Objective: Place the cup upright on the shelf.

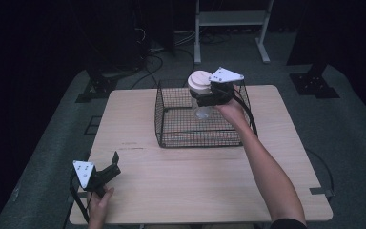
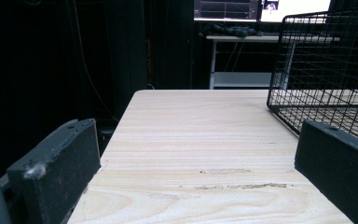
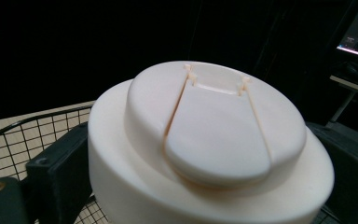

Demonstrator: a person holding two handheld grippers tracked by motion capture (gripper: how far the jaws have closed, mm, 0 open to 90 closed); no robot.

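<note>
Cream-lidded jar: held above the wire basket, inside its rim, not yet resting on its floor.
Right gripper: clamped on the jar just under the lid.
Left gripper: jaws apart, idle, well apart from the basket on the worktop.
Progress: jar lifted and over the basket; lowering and release probably remain.

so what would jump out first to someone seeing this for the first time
The right gripper holds a clear bottle with a wide cream flip-top cap over the black wire basket at the far middle of the wooden table. The left gripper rests open at the near left corner.
</note>
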